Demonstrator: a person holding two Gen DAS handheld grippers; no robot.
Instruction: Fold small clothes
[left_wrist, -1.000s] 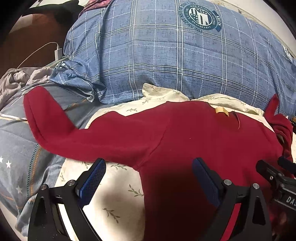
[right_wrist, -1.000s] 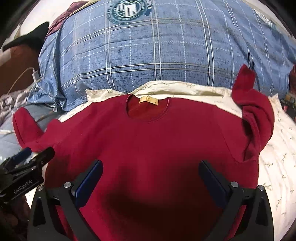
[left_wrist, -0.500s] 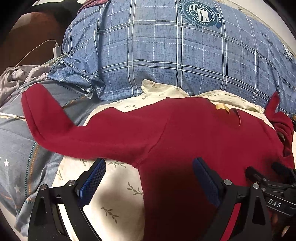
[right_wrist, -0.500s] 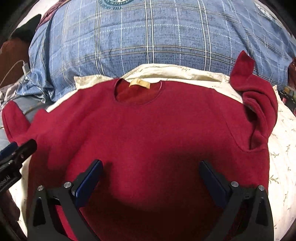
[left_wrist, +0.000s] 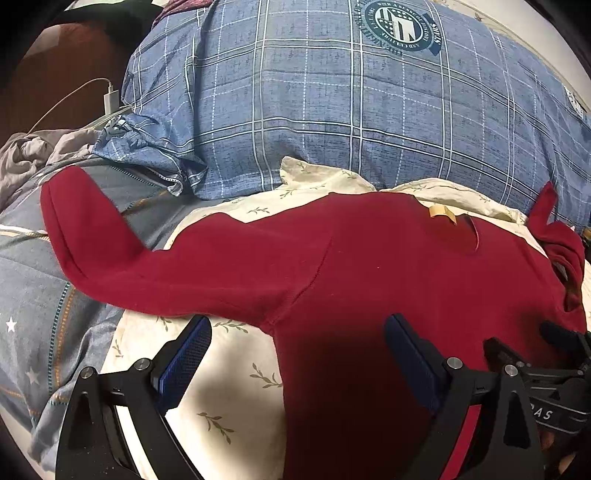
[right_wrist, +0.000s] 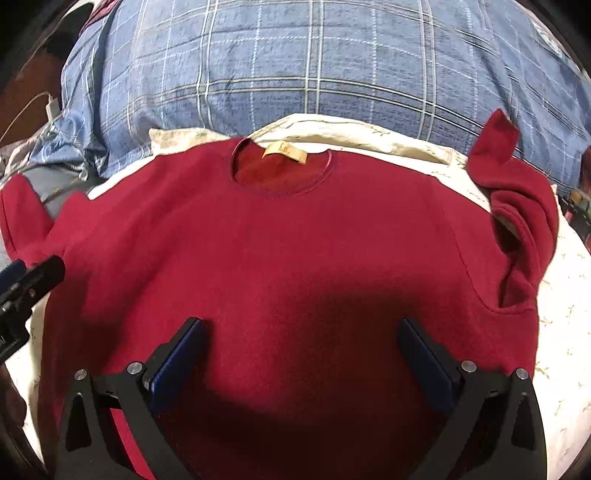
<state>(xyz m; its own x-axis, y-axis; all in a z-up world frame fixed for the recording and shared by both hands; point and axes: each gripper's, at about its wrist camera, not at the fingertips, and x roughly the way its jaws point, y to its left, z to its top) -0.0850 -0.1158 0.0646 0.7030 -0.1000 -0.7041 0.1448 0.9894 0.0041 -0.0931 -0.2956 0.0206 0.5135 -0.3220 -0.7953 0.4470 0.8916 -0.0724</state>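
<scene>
Here, the red sweater (left_wrist: 369, 266) is lying flat on a cream leaf-print sheet (left_wrist: 229, 398), its one sleeve (left_wrist: 85, 229) reaching out onto the grey quilt (left_wrist: 33, 295). The left gripper (left_wrist: 297, 360) is hovering with jaws apart over the armpit seam. The right gripper (right_wrist: 301, 354) is spreading equally wide above the chest, below the tan neck label (right_wrist: 284, 151); the other sleeve (right_wrist: 517, 206) is lying crumpled.

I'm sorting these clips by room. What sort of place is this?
Most likely a bedroom, on a bed: a big blue plaid pillow, a leaf-print sheet under the red sweater, and a white charger beside the bedding.
</scene>
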